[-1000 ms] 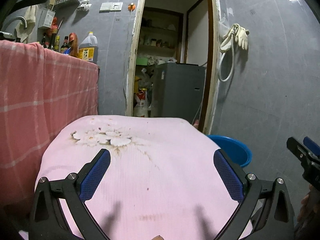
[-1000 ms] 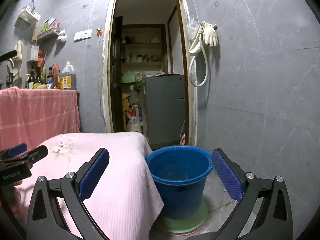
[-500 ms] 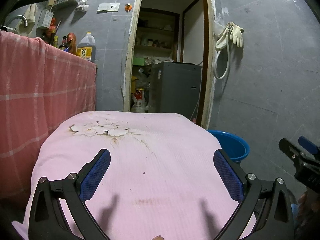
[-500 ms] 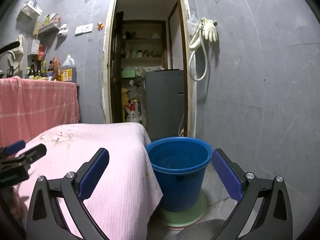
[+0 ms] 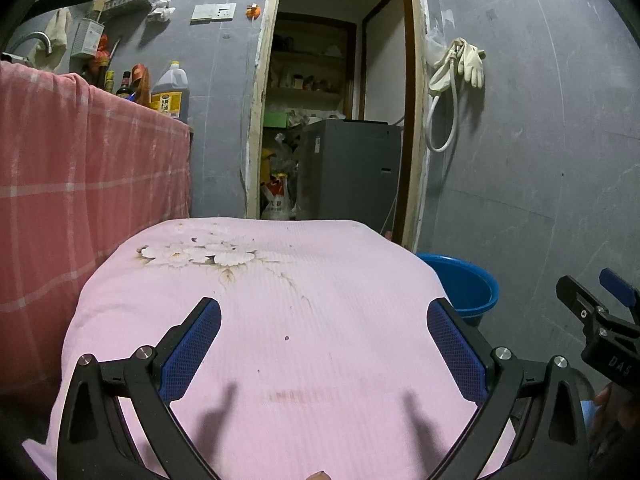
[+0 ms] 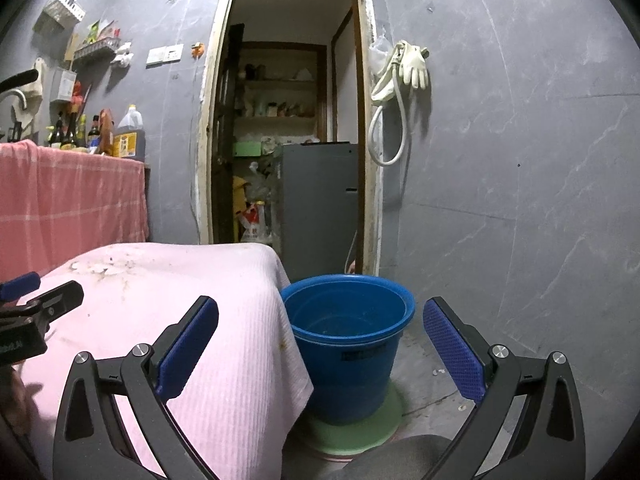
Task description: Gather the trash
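From the left wrist camera, your left gripper (image 5: 324, 344) hangs over the pink cloth (image 5: 280, 320) with its jaws spread wide and nothing between them. No trash shows on that cloth; only the printed flower pattern (image 5: 196, 254) and a few small dark specks, which may be crumbs or stains, too small to tell. The blue bucket (image 5: 468, 288) peeks out past the cloth's right edge, and your right gripper (image 5: 600, 312) is near the frame's right side.

From the right wrist camera, your right gripper (image 6: 320, 344) is likewise released and empty, pointed toward the blue bucket (image 6: 348, 344), which stands on a green mat (image 6: 360, 428) just beside the draped cloth (image 6: 224, 320). The bucket looks empty inside. A few pale bits (image 6: 438, 371) lie on the floor to its right.

The risks from here, as I judge them: the cloth hangs loose over the edge, so pinching at a speck could snag and drag the fabric. Reaching low for the floor bits, your fingers could knock the bucket off its mat.
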